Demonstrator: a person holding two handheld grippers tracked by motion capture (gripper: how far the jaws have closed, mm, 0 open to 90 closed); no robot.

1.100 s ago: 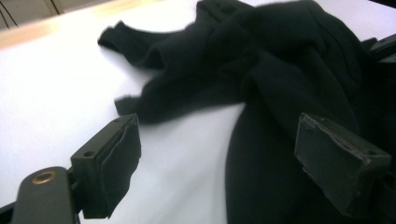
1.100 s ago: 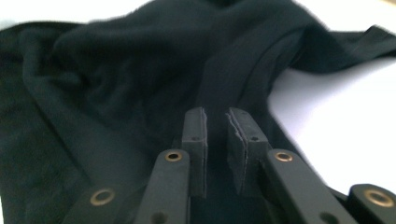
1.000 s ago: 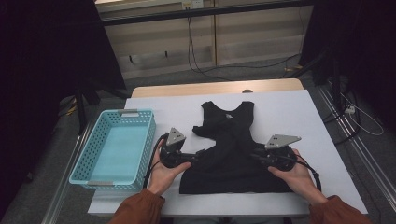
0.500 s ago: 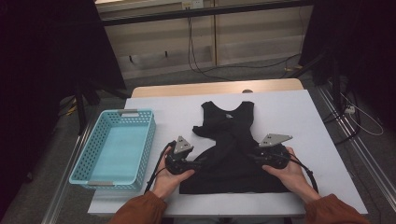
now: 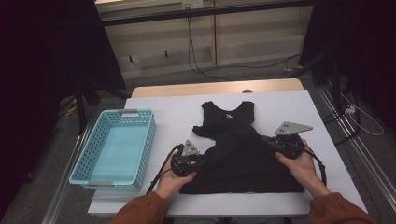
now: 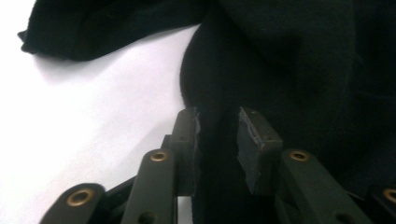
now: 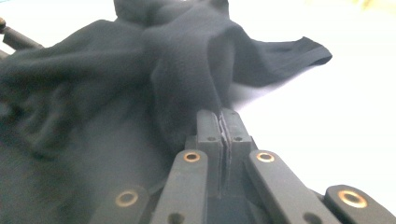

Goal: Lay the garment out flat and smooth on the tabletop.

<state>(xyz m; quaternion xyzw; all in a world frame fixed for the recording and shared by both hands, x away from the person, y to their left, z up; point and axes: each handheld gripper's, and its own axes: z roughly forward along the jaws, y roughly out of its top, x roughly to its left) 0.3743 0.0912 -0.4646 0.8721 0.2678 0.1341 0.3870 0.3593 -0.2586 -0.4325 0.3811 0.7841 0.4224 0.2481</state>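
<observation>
On the white table (image 5: 289,100), high view: a black garment (image 5: 240,154) lies flat at centre, neck end away from the person, hem near the front edge. A blue basket (image 5: 95,161) stands well apart on the left side, nothing in it. Left gripper (image 5: 196,162) sits at the garment's left edge, right gripper (image 5: 267,140) at its right edge. Against the earlier frames both hands have come inward from the bare table onto the cloth, and the right side of the garment now looks bunched up toward the middle.

Left gripper view: the left gripper (image 6: 218,135) has its jaws astride the garment's (image 6: 299,70) side edge, with a ridge of dark cloth between the pads (image 6: 247,144). The jaws have just been closing, but a gap shows; whether the pads press yet is not clear. Reading: not yet clenched.

Right gripper view: the right gripper (image 7: 221,122) is clenched, pads together with a pinch of the garment (image 7: 187,60) between the tips; the cloth rises from them in a peaked fold. A strap or sleeve end lies out flat on the table at the right.

Judgement: right side is gripped, left side about to be. Once both hold, a lift or fold of the garment looks possible, perhaps toward the basket.
</observation>
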